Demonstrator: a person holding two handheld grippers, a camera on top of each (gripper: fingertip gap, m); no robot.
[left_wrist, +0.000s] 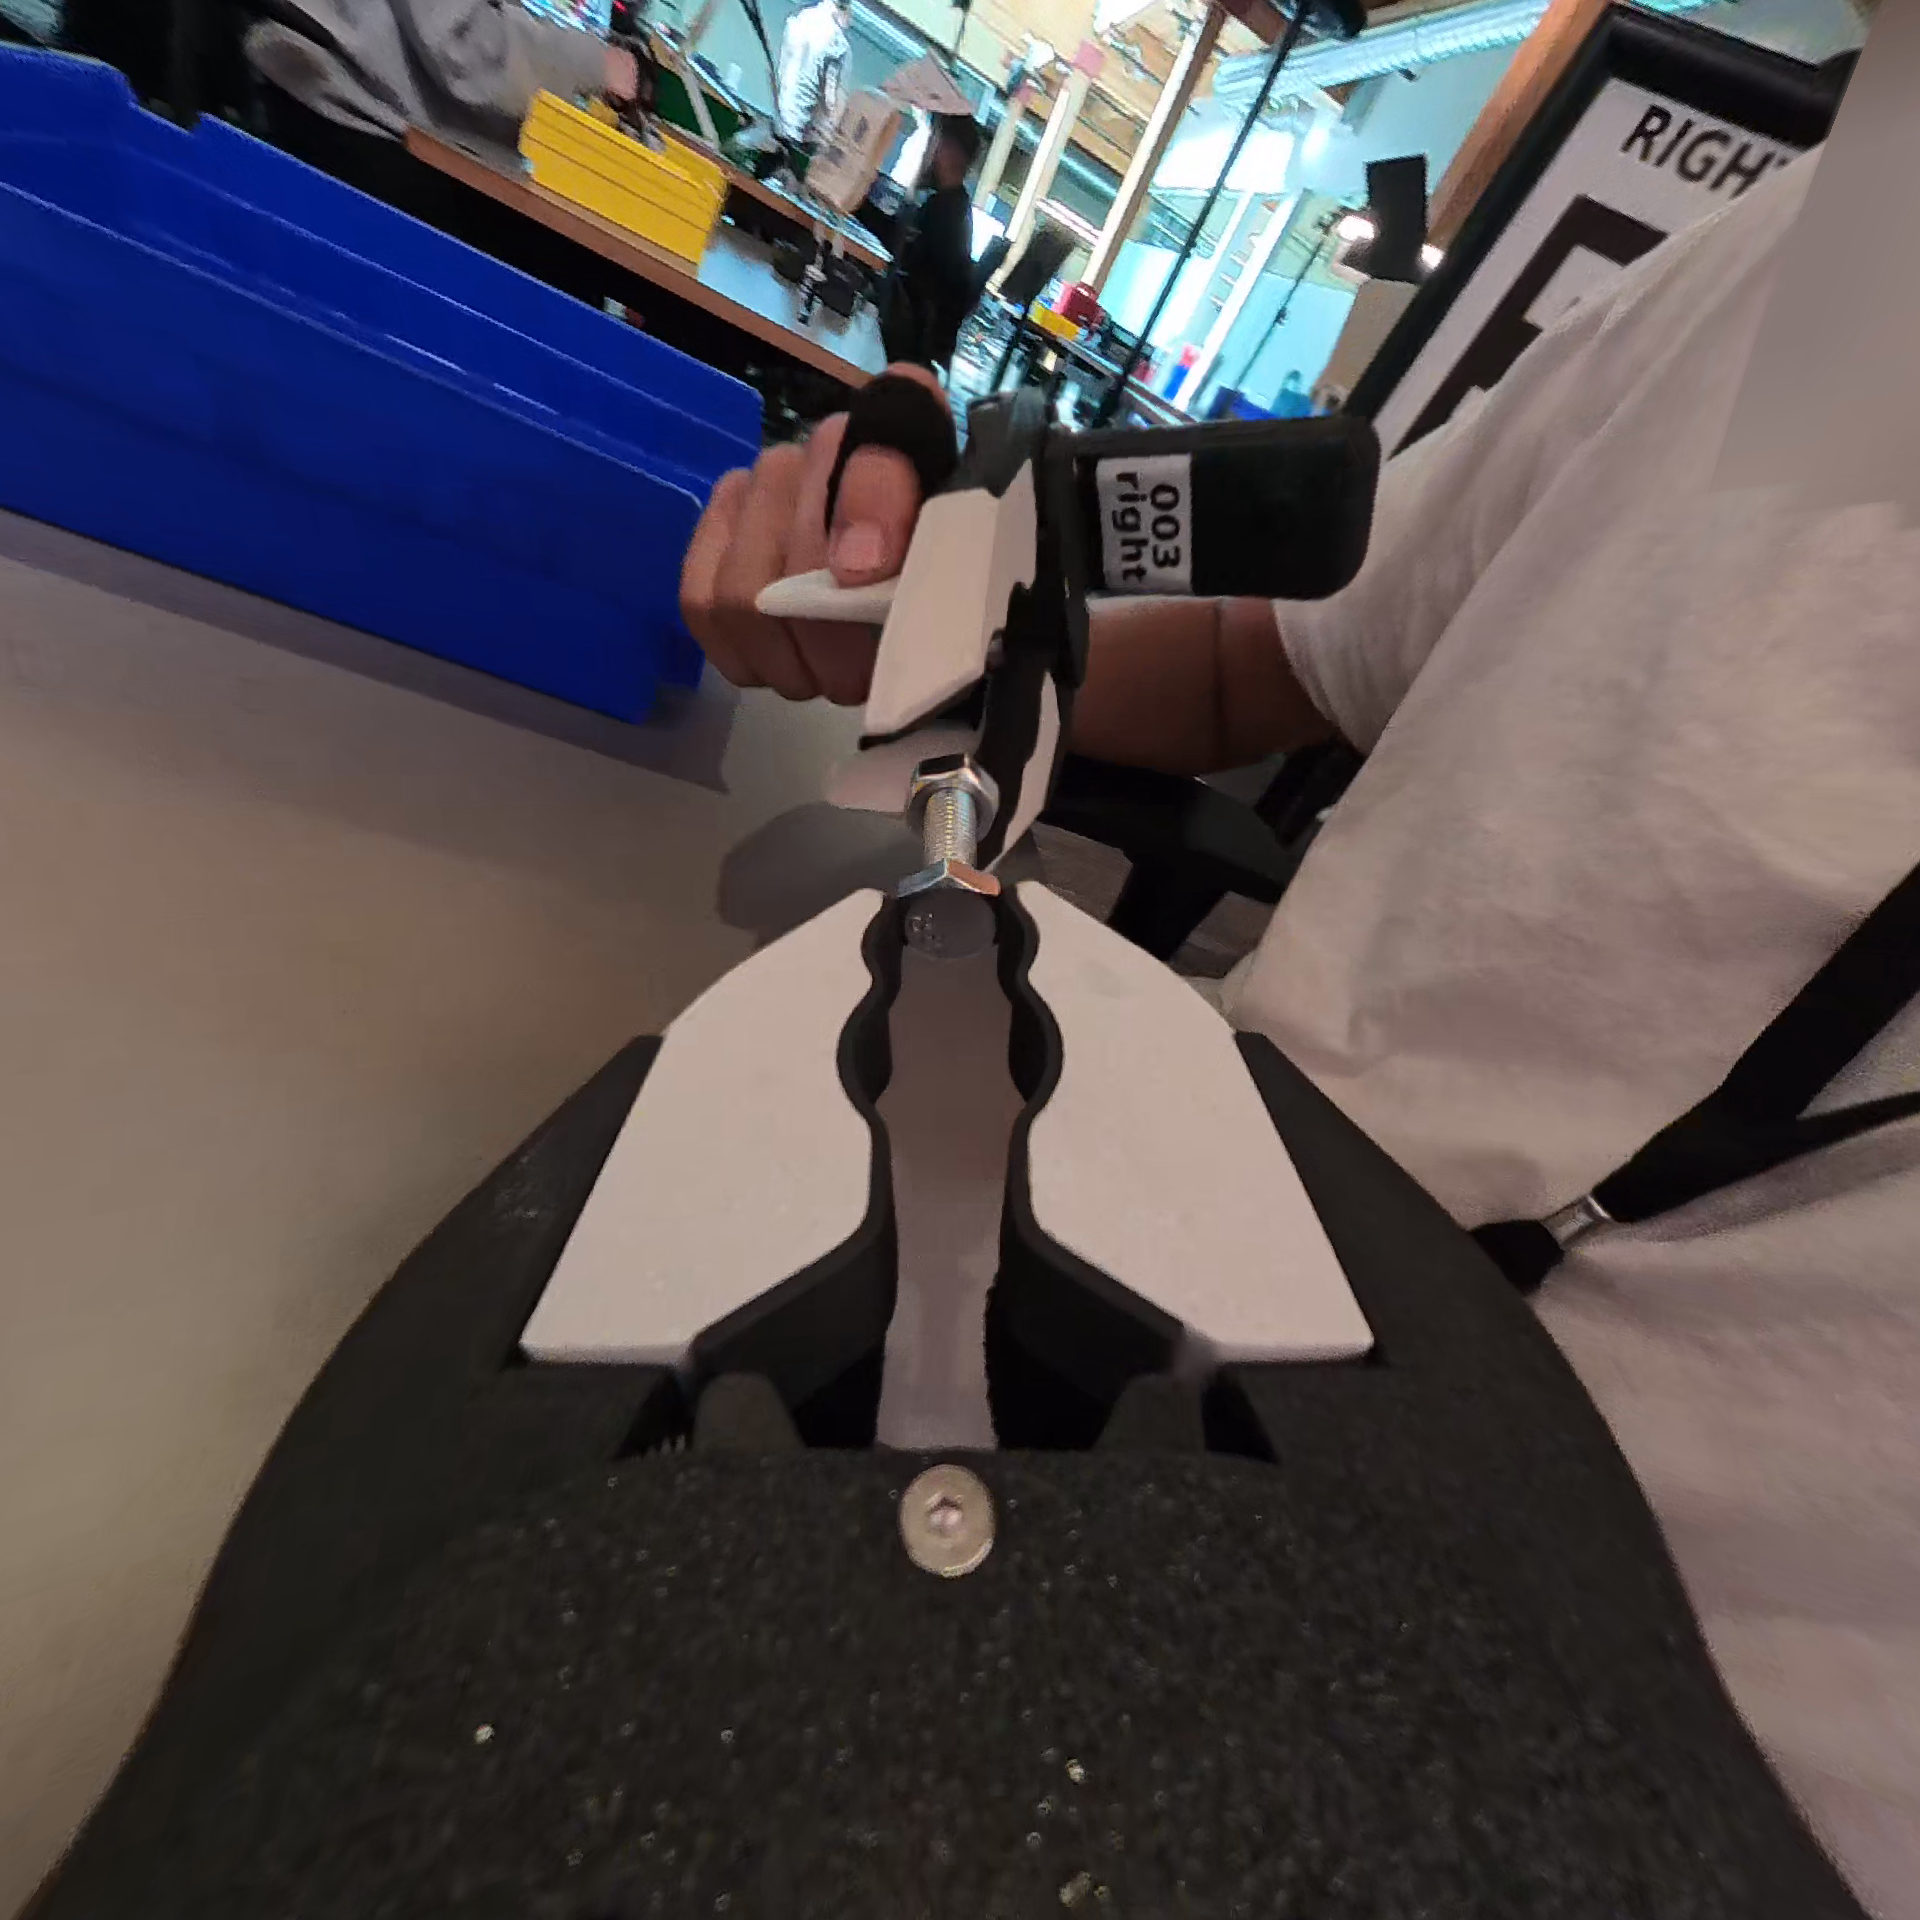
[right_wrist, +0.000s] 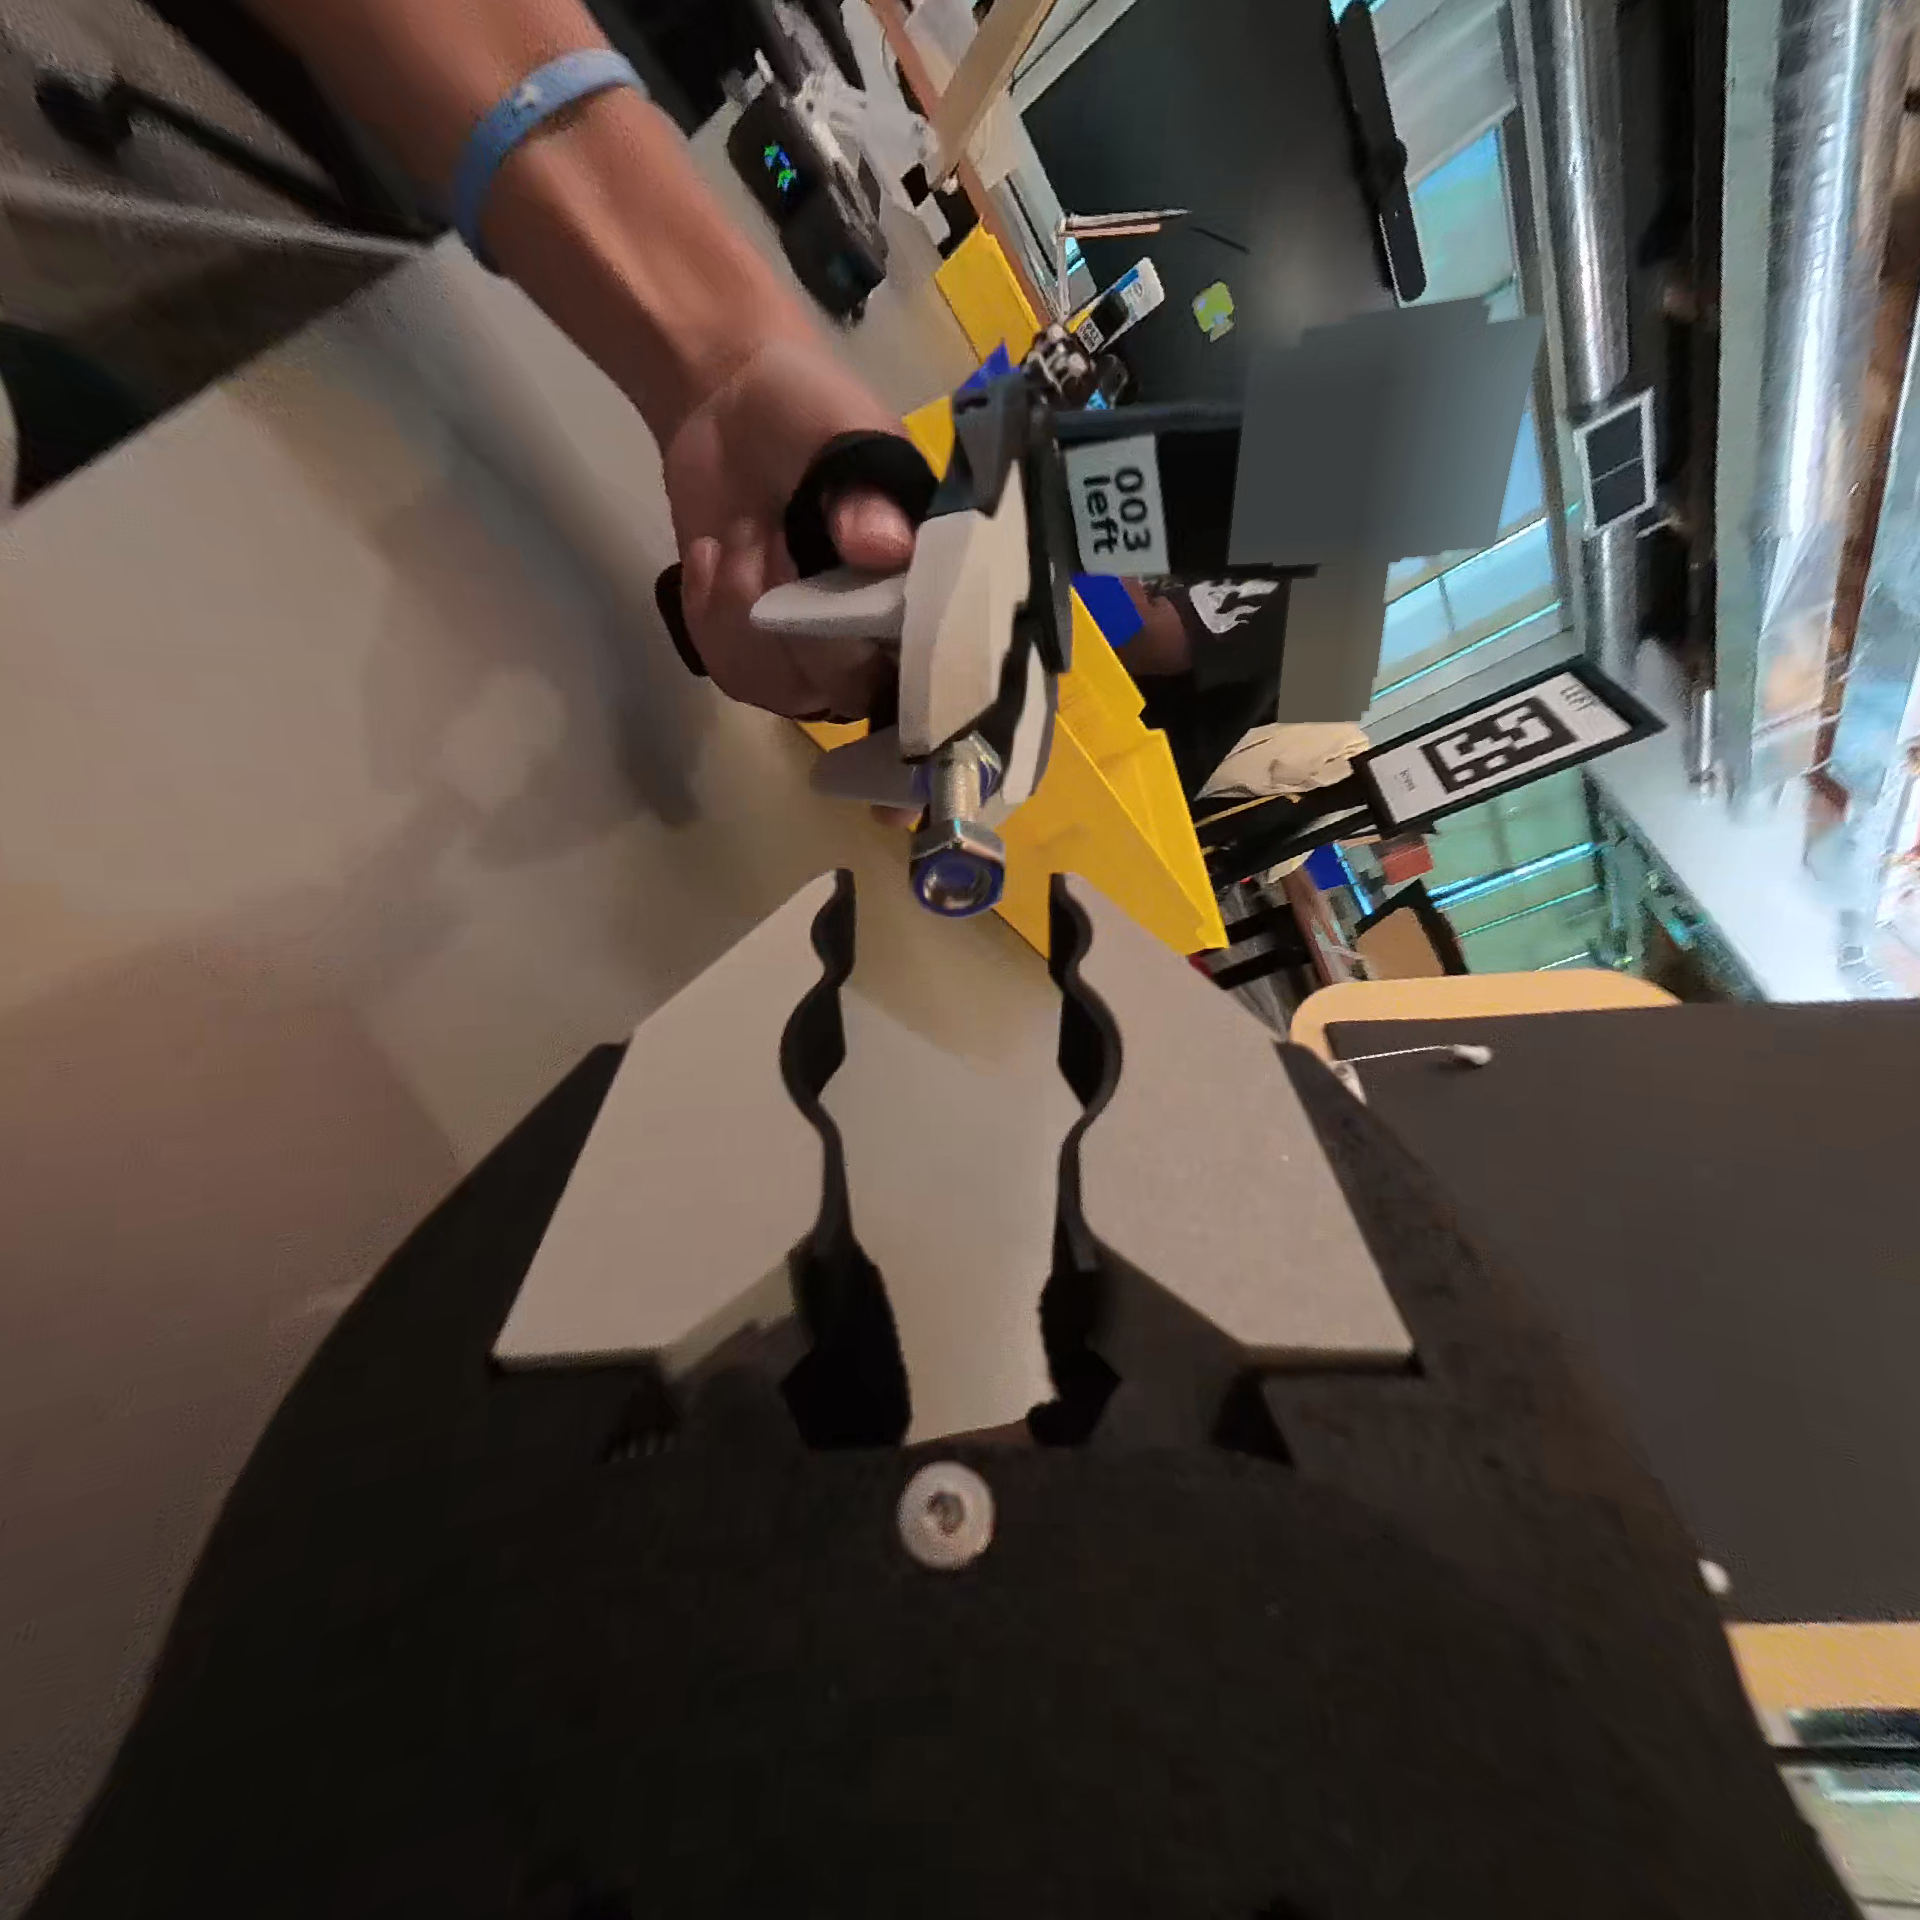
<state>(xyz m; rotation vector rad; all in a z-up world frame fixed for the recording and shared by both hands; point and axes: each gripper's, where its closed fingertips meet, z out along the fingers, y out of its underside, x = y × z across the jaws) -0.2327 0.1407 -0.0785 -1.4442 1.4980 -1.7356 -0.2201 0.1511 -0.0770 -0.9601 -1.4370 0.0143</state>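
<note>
**A:** Where was the bolt (left_wrist: 940, 831)?

**B:** Up in the air between my two tools, clear of the counter (left_wrist: 312, 935). My left tool (left_wrist: 943, 920) had its tips clamped on the hex head, so the threaded shank stuck straight out ahead of it.

**A:** And the nut (right_wrist: 958, 871)?

**B:** Sat on the far end of the shank, the one with the blue ring in its face. From the right wrist view it faced me almost head on.

**A:** Did the right tool have it?

**B:** No. My right tool (right_wrist: 951, 904) stood spread, wider than the nut. The nut sat just at its tips, roughly between them, with space showing on both sides. No pad on it.

**A:** Why hold it by the head?

**B:** My read: gripping the head kept the bolt from turning and left the nut end free for the other tool to get at. The two tools pointed at each other along the bolt's line.

**A:** Around it?

**B:** Blue bins (left_wrist: 343, 374) at the counter's far side in the left view, yellow bin (right_wrist: 1101, 790) behind the bolt in the right view. My white sleeve (left_wrist: 1558, 623) was close by.
</note>
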